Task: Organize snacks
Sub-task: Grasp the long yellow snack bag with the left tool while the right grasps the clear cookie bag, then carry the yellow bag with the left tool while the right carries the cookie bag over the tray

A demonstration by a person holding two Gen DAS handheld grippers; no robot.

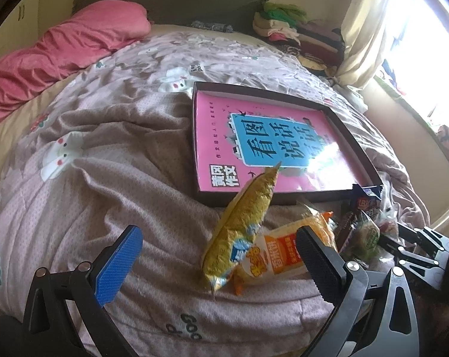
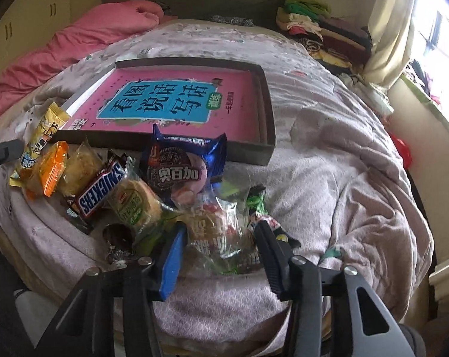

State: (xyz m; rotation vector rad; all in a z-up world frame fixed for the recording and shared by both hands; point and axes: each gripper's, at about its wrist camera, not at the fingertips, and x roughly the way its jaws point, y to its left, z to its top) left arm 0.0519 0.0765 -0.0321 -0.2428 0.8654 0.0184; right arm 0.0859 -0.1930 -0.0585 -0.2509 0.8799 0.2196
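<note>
Fingers [image 2: 177, 253] of the tilted-down right gripper [image 2: 221, 238] close around a clear snack packet [image 2: 218, 226]; left gripper [image 1: 218, 253] gapes empty.

2 close wrist views, shared tray [image 1: 287, 197]

The clear-wrapped pastry [image 2: 217, 232] between the right gripper [image 2: 221, 238] fingers is crumpled and glare-streaked, so pad contact cannot be judged. In the left wrist view, the orange packet [image 1: 284, 253] is partly hidden by a black finger [image 1: 316, 255], and the right gripper is cut off at the edge.
</note>
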